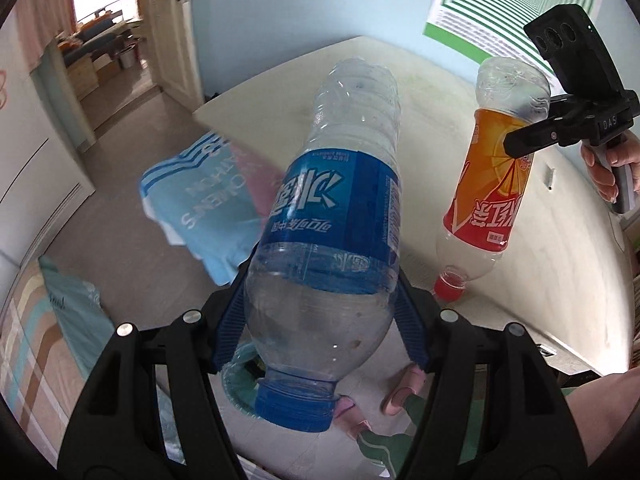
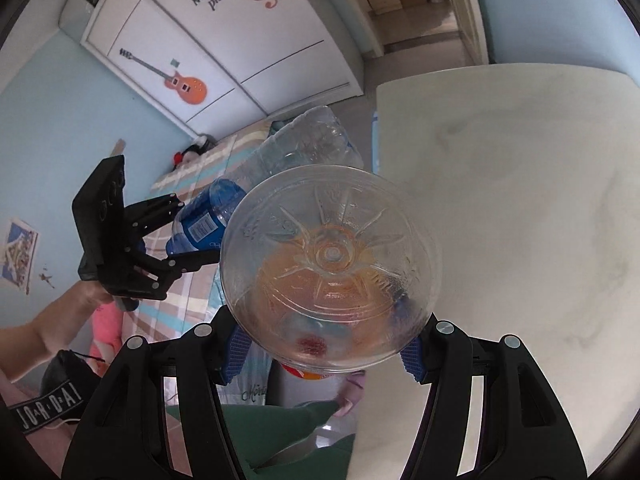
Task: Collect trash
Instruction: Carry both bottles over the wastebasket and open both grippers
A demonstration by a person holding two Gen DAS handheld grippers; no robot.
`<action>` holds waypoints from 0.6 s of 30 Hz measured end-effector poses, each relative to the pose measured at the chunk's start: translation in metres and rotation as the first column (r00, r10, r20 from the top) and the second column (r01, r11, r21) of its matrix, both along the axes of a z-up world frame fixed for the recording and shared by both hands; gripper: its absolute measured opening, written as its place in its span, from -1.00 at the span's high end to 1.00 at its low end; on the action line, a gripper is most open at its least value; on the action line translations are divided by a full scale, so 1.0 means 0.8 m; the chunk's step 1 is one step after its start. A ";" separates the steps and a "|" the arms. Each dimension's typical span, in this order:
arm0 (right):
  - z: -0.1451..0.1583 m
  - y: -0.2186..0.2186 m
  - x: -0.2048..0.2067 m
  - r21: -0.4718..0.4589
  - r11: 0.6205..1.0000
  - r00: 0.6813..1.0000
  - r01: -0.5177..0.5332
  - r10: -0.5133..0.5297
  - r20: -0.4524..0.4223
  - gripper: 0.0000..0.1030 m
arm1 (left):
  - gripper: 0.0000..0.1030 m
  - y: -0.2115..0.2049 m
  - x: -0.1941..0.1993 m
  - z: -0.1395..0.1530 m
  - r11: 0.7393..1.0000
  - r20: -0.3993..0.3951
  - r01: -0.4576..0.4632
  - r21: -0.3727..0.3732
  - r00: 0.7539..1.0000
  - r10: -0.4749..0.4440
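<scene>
My left gripper (image 1: 324, 300) is shut on a clear water bottle with a blue label (image 1: 336, 200), held upside down, blue cap toward the camera. It also shows in the right wrist view (image 2: 248, 196), with the left gripper (image 2: 192, 236) on it. My right gripper (image 2: 324, 344) is shut on a clear bottle with an orange and red label (image 2: 328, 264), its base facing the camera. In the left wrist view that bottle (image 1: 492, 184) hangs cap down above the table, held by the right gripper (image 1: 532, 136).
A cream table (image 1: 440, 92) lies under both bottles; it also fills the right of the right wrist view (image 2: 520, 200). A light blue bag (image 1: 208, 196) hangs at its left edge. A bed with striped cover (image 2: 192, 184), a white wardrobe (image 2: 224, 40) and an open door (image 1: 172, 20) surround.
</scene>
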State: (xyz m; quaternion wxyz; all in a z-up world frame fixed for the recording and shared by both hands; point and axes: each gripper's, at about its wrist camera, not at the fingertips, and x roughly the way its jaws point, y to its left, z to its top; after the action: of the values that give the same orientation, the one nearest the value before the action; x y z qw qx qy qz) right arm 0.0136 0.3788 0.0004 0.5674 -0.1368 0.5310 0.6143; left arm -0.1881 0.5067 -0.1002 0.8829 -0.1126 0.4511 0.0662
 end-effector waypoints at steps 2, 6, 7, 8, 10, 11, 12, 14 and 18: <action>-0.008 0.017 -0.013 0.001 1.000 1.000 -0.018 0.019 -0.010 -0.19 | -0.22 0.015 -0.020 -0.010 1.000 -0.016 -0.030 0.006 0.999 0.030; -0.026 0.052 -0.039 -0.017 0.997 0.997 -0.070 0.070 -0.032 -0.19 | -0.22 0.045 -0.059 -0.036 0.995 -0.059 -0.097 -0.006 0.994 0.096; -0.029 0.063 -0.047 -0.020 0.996 0.996 -0.081 0.081 -0.034 -0.19 | -0.22 0.050 -0.065 -0.039 0.994 -0.064 -0.109 -0.009 0.992 0.108; -0.033 0.073 -0.057 -0.025 0.995 0.995 -0.094 0.093 -0.037 -0.19 | -0.22 0.055 -0.072 -0.043 0.992 -0.070 -0.122 -0.011 0.990 0.121; -0.042 0.090 -0.072 -0.040 0.992 0.992 -0.118 0.117 -0.042 -0.19 | -0.22 0.065 -0.087 -0.053 0.988 -0.084 -0.151 -0.013 0.985 0.149; -0.045 0.105 -0.079 -0.046 0.991 0.991 -0.126 0.124 -0.045 -0.19 | -0.22 0.071 -0.096 -0.058 0.987 -0.089 -0.161 -0.013 0.983 0.159; -0.053 0.115 -0.086 -0.057 0.989 0.990 -0.136 0.133 -0.046 -0.19 | -0.22 0.075 -0.104 -0.065 0.984 -0.095 -0.175 -0.016 0.980 0.173; -0.065 0.137 -0.097 -0.076 0.986 0.988 -0.149 0.146 -0.045 -0.19 | -0.22 0.084 -0.118 -0.077 0.980 -0.107 -0.198 -0.028 0.975 0.194; -0.096 0.178 -0.128 -0.125 0.977 0.985 -0.171 0.166 -0.049 -0.19 | -0.22 0.095 -0.144 -0.116 0.971 -0.158 -0.234 -0.053 0.962 0.224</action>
State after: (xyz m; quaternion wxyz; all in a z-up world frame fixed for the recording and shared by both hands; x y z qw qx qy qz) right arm -0.0886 0.5215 -0.0766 0.4929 -0.2059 0.5667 0.6274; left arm -0.3029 0.5823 -0.1933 0.8280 -0.1901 0.5026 0.1601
